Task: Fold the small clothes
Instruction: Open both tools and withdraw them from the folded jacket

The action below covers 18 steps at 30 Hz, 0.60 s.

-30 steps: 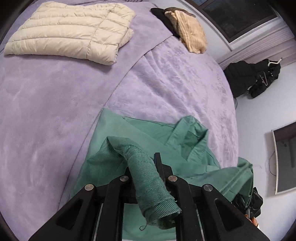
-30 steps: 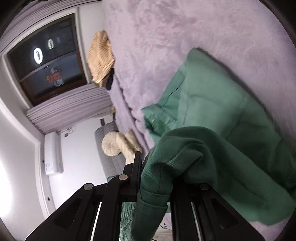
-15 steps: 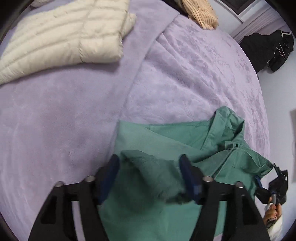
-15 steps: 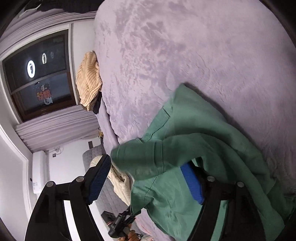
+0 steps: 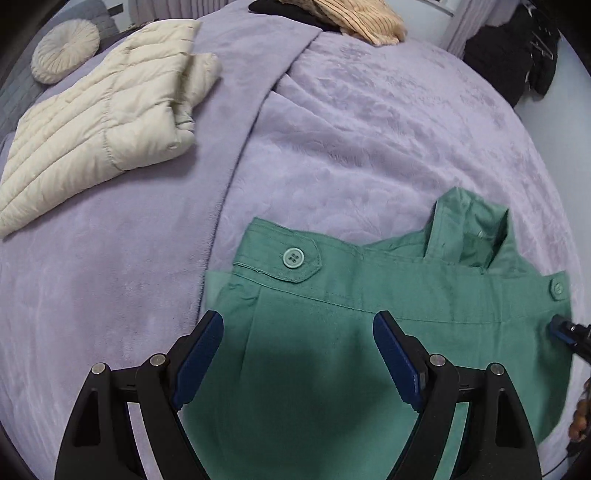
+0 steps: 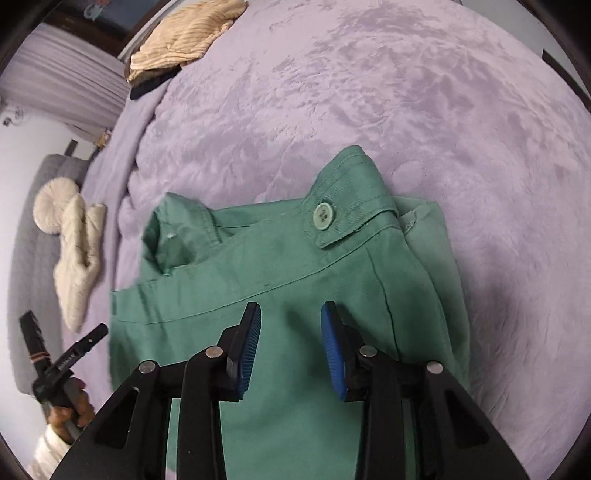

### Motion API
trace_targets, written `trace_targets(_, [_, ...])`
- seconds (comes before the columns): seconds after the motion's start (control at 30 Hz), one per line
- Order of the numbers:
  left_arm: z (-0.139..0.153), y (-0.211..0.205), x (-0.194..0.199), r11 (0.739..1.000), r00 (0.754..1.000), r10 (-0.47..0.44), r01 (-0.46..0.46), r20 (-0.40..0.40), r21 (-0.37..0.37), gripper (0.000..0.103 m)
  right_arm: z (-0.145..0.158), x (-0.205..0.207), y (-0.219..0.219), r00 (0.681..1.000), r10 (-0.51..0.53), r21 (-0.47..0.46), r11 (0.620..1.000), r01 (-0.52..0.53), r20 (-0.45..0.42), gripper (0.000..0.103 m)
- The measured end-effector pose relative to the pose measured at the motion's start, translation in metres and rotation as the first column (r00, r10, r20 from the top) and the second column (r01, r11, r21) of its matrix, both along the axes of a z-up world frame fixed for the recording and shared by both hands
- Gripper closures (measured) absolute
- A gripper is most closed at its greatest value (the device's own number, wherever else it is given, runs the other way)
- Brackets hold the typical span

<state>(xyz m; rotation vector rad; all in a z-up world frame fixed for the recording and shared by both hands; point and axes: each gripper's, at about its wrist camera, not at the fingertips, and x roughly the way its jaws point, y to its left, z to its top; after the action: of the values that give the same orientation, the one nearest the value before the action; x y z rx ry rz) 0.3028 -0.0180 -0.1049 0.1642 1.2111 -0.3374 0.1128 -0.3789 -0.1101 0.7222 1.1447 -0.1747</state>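
Note:
A green garment [image 5: 332,332] with button tabs lies folded on the purple blanket [image 5: 110,295]. My left gripper [image 5: 297,325] hovers over its left half, jaws wide open and nothing between the blue pads [image 5: 201,350]. The right gripper's tip [image 5: 565,330] shows at the garment's right edge. In the right wrist view the same garment [image 6: 295,266] lies under my right gripper [image 6: 290,314]. Its jaws are closing with a clear gap and no cloth between them. The left gripper [image 6: 62,362] and the hand that holds it appear at the lower left.
A cream puffer jacket [image 5: 99,114] lies folded at the far left of the bed. A tan ribbed garment [image 5: 358,18] sits at the far edge on something black. A round cushion [image 5: 64,50] is at the top left, and dark clothes [image 5: 517,55] hang at the top right.
Both grippers held bunched green cloth a second ago and have let it go. The garment now lies flat and folded. The right jaws opened wide, then narrowed.

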Motion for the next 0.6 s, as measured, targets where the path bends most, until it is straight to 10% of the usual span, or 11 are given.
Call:
trace_targets(0.23, [-0.051, 0.012, 0.0, 0.996, 1.0, 0.01, -0.01, -0.002, 0.084, 0.019, -0.029, -0.016, -0.047, 0.995, -0.093, 0.047, 0.995, 0.092, 0.023, 0.085])
trace_targets(0.6, [-0.017, 0.059, 0.001, 0.987, 0.992, 0.12, -0.122, 0.021, 0.107, 0.019, -0.005, -0.041, -0.055, 0.986, -0.167, 0.05, 0.985, 0.166, 0.022, 0.079])
